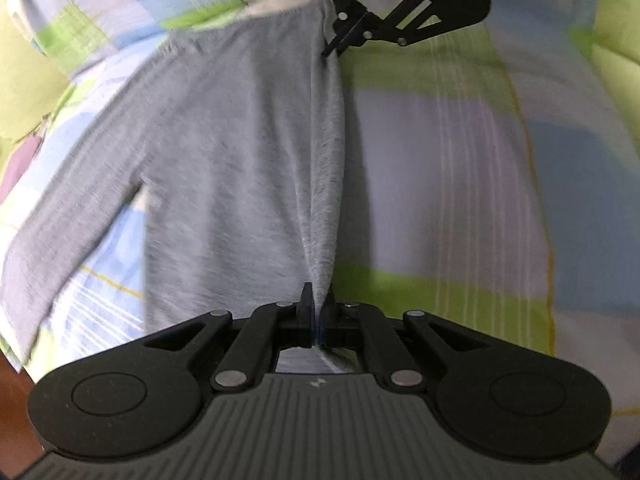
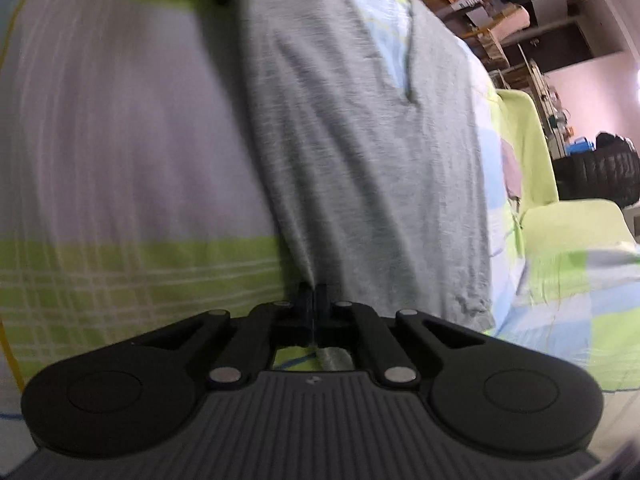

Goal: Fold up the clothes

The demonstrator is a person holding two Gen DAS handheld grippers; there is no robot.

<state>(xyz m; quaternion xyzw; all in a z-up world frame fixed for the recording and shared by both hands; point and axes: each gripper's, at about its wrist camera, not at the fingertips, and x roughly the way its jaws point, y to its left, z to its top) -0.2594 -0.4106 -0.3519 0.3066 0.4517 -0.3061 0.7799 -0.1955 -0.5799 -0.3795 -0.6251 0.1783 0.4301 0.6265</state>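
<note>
A grey long-sleeved shirt [image 1: 224, 152] lies on a checked bedspread [image 1: 440, 160], its right edge lifted into a taut fold line. My left gripper [image 1: 318, 296] is shut on the near end of that edge. My right gripper [image 1: 334, 48] shows at the top of the left wrist view, shut on the far end of the same edge. In the right wrist view the shirt [image 2: 360, 140] runs away from my right gripper [image 2: 314, 292], which is shut on its edge. A sleeve [image 1: 60, 216] trails to the left.
The bedspread [image 2: 100, 140] is checked in green, blue and lilac. A green pillow [image 2: 576, 232] lies at the right. Shelves with boxes [image 2: 488, 4] and a dark bag [image 2: 600, 172] stand beyond the bed.
</note>
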